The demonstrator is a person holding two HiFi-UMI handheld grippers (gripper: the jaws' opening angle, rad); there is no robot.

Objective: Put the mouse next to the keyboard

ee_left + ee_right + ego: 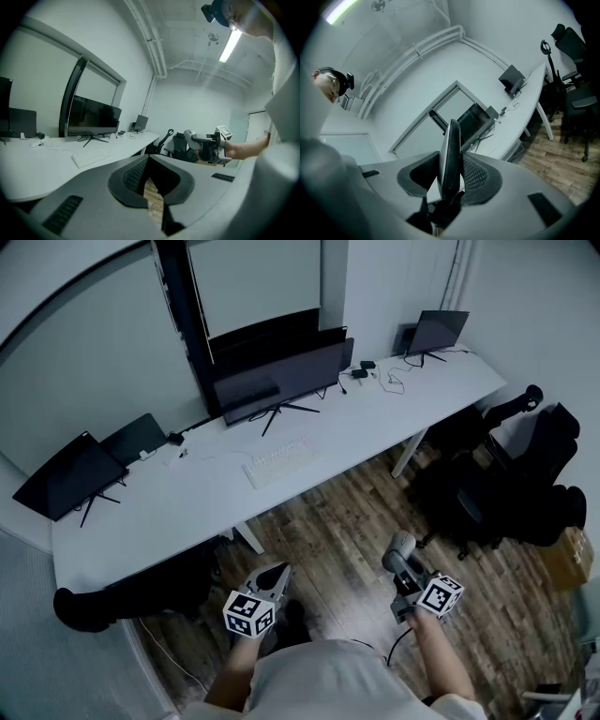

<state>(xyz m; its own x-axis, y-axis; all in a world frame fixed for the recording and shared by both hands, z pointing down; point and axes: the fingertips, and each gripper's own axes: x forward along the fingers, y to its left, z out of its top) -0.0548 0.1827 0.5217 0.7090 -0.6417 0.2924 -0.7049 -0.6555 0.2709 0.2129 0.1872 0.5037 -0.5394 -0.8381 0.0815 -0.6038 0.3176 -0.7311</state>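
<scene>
Well short of the keyboard (278,462), the mouse (401,543) is up in the air. It is pinched in the right tool (396,559) over the wooden floor (347,512), to the lower right of the keyboard in the head view. The right gripper view shows the mouse (451,140) edge-on, a thin pale shape standing between the two pads of the right tool (450,164), both jaws pressing on its sides.

The left tool (278,570) hangs almost straight below the keyboard in the head view, also over the floor and off the near edge of the surface (187,512). In the left gripper view the left tool (149,161) has its jaws pressed together at the tips with nothing between them.

The keyboard lies flat on the white surface, just in front of the feet of a large dark monitor (281,381). Smaller dark screens (70,474) stand well to the left of the keyboard. Black chairs (506,484) sit on the floor well to its right.
</scene>
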